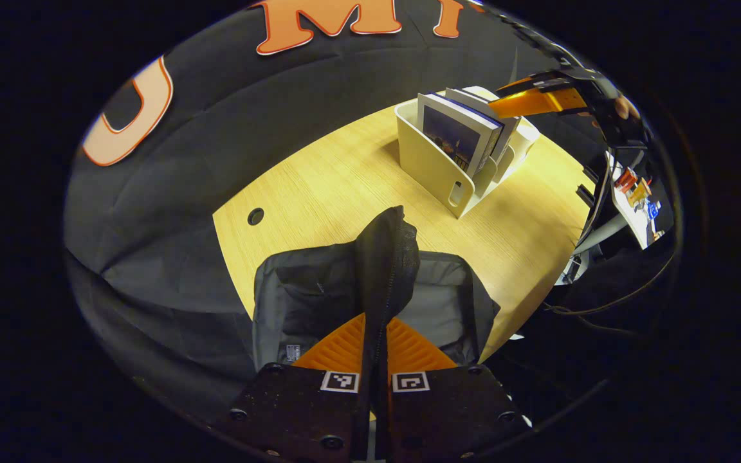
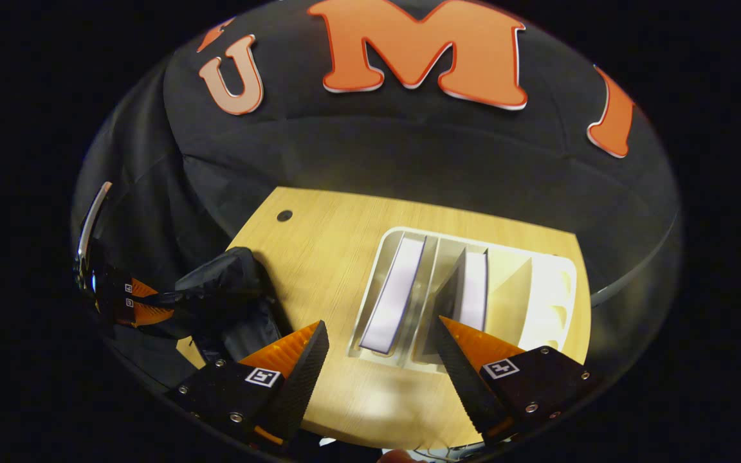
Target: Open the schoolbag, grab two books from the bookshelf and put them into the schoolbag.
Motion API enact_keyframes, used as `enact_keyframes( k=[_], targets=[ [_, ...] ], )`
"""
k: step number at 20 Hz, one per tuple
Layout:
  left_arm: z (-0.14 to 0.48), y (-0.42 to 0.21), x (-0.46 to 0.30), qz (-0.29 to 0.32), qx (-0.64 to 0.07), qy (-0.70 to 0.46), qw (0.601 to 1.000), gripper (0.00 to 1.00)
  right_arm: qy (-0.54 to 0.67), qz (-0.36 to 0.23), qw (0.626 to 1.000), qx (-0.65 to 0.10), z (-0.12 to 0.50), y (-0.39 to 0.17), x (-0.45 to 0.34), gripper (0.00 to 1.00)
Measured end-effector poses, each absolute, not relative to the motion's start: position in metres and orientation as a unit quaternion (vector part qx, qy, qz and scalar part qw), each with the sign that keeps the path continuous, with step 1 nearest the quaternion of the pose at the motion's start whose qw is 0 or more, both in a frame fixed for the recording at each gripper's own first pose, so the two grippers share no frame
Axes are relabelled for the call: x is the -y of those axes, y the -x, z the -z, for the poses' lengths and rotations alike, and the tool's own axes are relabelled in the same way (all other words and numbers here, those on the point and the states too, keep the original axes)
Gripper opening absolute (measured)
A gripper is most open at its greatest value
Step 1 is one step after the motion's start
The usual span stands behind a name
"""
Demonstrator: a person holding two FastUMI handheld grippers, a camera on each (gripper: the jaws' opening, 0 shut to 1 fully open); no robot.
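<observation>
On the table, mid-frame, books stand stiff in the rack (take one by its top edge); right gripper gapes, left gripper pinches the limp bag.

schoolbag interior hidden behind pinched flap, shelf clutter too small

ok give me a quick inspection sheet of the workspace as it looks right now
surface: wooden table, cable hole near its far corner
job's things: schoolbag open, flap held up; two books upright in the white bookshelf
clutter: nothing seen
grippers: left gripper shut on the schoolbag flap; right gripper open, above the bookshelf
cables: dark cables beyond the table edge
surroundings: black cloth wall
</observation>
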State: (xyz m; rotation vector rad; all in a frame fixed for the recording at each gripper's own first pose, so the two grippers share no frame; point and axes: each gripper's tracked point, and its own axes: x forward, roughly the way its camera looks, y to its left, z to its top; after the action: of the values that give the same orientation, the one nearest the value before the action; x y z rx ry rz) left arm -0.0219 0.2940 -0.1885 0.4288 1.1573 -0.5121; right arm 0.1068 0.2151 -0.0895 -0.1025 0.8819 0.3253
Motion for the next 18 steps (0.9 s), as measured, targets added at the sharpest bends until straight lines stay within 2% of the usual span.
enact_keyframes(
  k=[5,7,9,14,17,18],
  targets=[
    [0.192,0.011,-0.293,0.259,-0.531,-0.204,0.781,0.05,0.013,-0.113,0.866,-0.488,0.109,-0.131,-0.220,0.98],
    [0.194,0.009,-0.293,0.260,-0.532,-0.198,0.781,0.05,-0.020,-0.124,0.848,-0.516,0.116,-0.147,-0.228,0.98],
    [0.197,0.006,-0.288,0.265,-0.530,-0.191,0.783,0.05,-0.041,-0.104,0.834,-0.541,0.124,-0.159,-0.225,0.98],
    [0.201,0.001,-0.294,0.265,-0.529,-0.189,0.784,0.05,-0.013,-0.066,0.824,-0.563,0.139,-0.180,-0.212,0.97],
    [0.205,0.003,-0.292,0.267,-0.532,-0.179,0.783,0.05,-0.021,-0.060,0.815,-0.577,0.143,-0.184,-0.213,0.85],
    [0.206,0.002,-0.292,0.266,-0.534,-0.177,0.783,0.05,-0.018,-0.056,0.813,-0.580,0.146,-0.186,-0.213,0.77]
  ],
)
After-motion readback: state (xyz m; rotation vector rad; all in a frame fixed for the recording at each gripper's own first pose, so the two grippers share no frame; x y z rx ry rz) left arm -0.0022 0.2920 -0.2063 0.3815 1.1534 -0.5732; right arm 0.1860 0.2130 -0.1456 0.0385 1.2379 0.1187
